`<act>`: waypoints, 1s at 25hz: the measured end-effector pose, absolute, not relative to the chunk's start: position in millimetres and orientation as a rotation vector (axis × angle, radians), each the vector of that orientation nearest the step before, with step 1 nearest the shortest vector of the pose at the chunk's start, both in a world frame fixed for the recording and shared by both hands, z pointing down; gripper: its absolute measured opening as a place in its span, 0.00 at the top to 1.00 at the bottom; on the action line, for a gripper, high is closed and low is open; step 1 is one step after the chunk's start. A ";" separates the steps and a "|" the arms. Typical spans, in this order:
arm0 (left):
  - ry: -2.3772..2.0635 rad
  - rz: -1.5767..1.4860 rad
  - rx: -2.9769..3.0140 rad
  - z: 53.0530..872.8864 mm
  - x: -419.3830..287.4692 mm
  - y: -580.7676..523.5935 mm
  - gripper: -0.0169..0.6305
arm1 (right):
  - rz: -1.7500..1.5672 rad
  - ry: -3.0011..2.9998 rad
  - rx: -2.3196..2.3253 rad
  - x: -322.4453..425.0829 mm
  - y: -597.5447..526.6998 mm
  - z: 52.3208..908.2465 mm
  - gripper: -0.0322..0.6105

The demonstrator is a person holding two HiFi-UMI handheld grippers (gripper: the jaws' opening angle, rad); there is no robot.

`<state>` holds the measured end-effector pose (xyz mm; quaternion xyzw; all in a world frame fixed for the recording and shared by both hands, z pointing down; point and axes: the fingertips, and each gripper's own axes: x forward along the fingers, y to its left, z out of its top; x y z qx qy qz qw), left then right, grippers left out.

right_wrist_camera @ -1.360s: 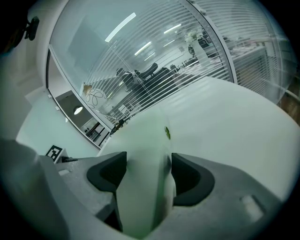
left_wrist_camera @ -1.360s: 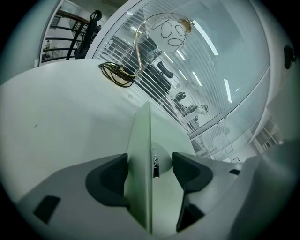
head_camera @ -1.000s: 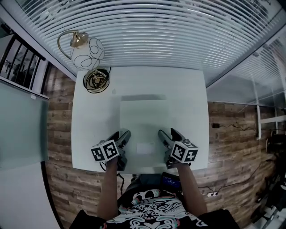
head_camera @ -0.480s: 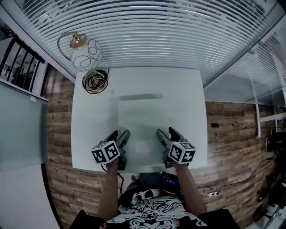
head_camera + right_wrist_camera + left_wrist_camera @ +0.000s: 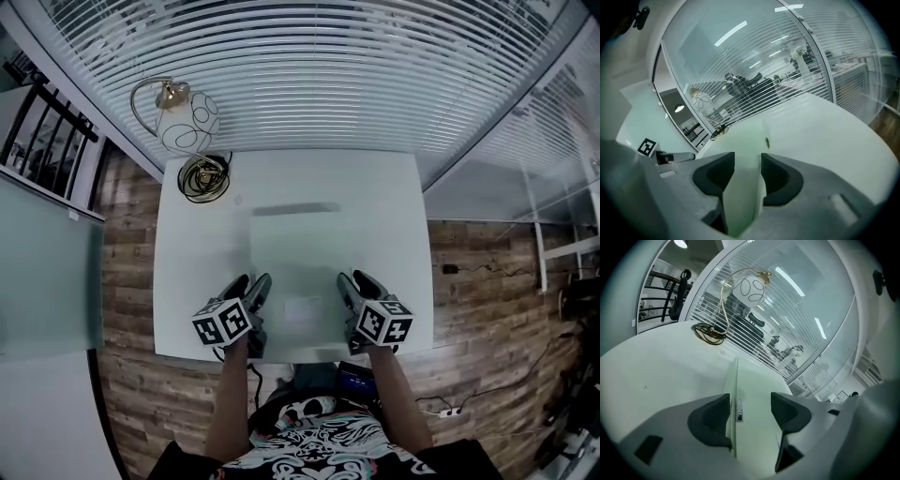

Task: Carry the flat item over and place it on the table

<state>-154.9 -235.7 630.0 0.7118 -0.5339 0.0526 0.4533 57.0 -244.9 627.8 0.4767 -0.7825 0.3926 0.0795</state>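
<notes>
The flat item, a thin pale-green board with a small white label, lies across the middle of the white table. My left gripper is at its near left side. In the left gripper view the board's edge stands between the jaws, which are closing; the left pad is at that edge and the right pad is well off it. My right gripper is at the near right side, its jaws closing. Both of its pads lie against the board.
A white globe lamp on a curved brass stem stands at the table's far left corner, with a coiled cable at its foot. Slatted blinds close off the far side. Wooden floor flanks the table.
The dark shadow strip along the board's far edge has thinned. Both grippers have kept their places at the board's near corners.
</notes>
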 end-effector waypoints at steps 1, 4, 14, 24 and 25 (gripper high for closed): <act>-1.321 0.130 1.760 629.0 -154.8 -234.9 0.55 | 1.184 -2.342 1.425 57.3 -244.1 627.0 0.68; -1.368 0.164 1.792 623.6 -157.5 -233.9 0.57 | 1.186 -2.345 1.436 59.5 -243.1 622.7 0.72; -1.394 0.281 1.893 603.4 -151.6 -224.5 0.95 | 0.996 -2.388 1.410 63.5 -234.1 600.7 0.94; -1.330 0.127 1.947 568.6 -140.0 -216.8 0.96 | 0.821 -2.434 1.487 62.1 -228.4 563.9 0.94; -1.337 0.117 1.954 564.5 -140.6 -215.7 0.96 | 0.806 -2.437 1.494 62.6 -226.1 561.0 0.94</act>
